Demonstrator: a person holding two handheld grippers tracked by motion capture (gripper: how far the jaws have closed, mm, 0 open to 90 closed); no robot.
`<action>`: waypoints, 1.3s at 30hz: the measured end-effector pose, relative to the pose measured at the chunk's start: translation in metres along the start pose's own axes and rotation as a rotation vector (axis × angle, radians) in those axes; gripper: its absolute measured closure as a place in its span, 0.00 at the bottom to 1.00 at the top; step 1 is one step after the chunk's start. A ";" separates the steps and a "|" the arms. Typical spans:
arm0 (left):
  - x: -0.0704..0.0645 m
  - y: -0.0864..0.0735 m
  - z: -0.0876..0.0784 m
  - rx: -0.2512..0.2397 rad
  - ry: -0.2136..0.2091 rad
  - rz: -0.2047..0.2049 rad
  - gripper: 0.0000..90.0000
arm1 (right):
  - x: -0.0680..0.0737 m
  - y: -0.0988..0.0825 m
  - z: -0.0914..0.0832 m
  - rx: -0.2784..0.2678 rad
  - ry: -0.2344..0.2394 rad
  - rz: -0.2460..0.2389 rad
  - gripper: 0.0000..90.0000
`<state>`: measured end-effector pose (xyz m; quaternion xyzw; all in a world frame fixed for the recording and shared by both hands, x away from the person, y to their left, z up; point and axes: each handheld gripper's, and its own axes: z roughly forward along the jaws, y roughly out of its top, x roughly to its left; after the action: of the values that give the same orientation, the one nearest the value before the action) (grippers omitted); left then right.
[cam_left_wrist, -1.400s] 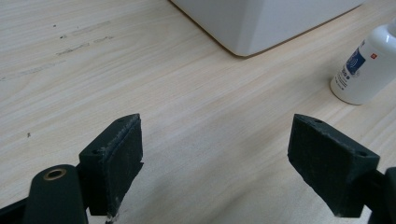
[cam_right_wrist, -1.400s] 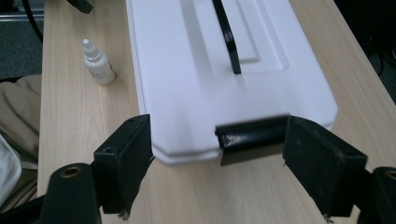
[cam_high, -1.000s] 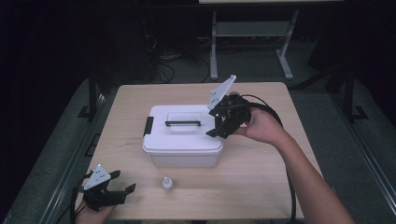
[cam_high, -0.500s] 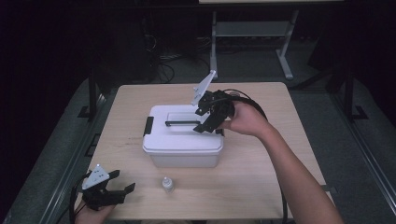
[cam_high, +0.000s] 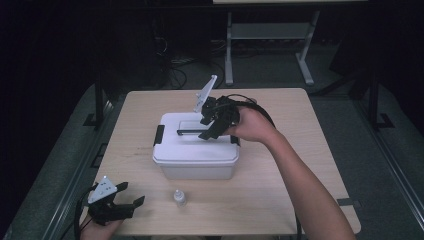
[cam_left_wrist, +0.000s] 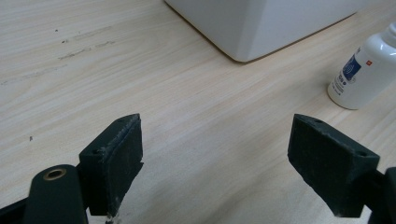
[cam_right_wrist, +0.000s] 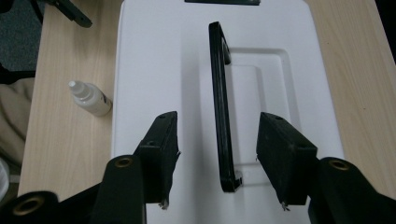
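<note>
Closest to the person, at the near left corner of the wooden surface (cam_high: 280, 180), the left gripper (cam_high: 120, 206) rests low with its jaws spread wide and nothing between them; in the left gripper view only bare wood lies between its two pads. Just beyond it stands a small white dropper bottle (cam_high: 179, 198), upright on the surface, a little in front of the box and well apart from both grippers. Behind the bottle sits the white storage box (cam_high: 195, 150), lid on, with a dark latch at each end and a black carry handle (cam_high: 192, 131) standing up along the middle of the lid. Over the far right part of that lid the right gripper (cam_high: 210, 129) hangs, held from the right by the person's hand. Its jaws have just been closing and now stand half apart, straddling the handle (cam_right_wrist: 221, 116); in the right gripper view a gap shows on both sides, so the pads are not pressing on it.
</note>
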<state>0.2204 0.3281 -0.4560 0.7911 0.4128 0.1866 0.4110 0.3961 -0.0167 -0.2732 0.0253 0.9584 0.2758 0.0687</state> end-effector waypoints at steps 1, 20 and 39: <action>0.001 0.000 0.000 -0.001 -0.001 -0.004 0.20 | 0.000 0.001 0.002 -0.001 0.003 -0.001 0.55; 0.001 0.000 0.000 -0.005 0.000 -0.007 0.20 | -0.008 0.013 0.019 0.032 0.017 -0.025 0.78; 0.001 -0.001 0.001 0.003 -0.007 -0.007 0.20 | -0.019 0.012 0.025 0.013 0.037 -0.005 0.90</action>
<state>0.2213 0.3291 -0.4570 0.7909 0.4143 0.1820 0.4118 0.4187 0.0049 -0.2850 0.0180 0.9614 0.2699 0.0513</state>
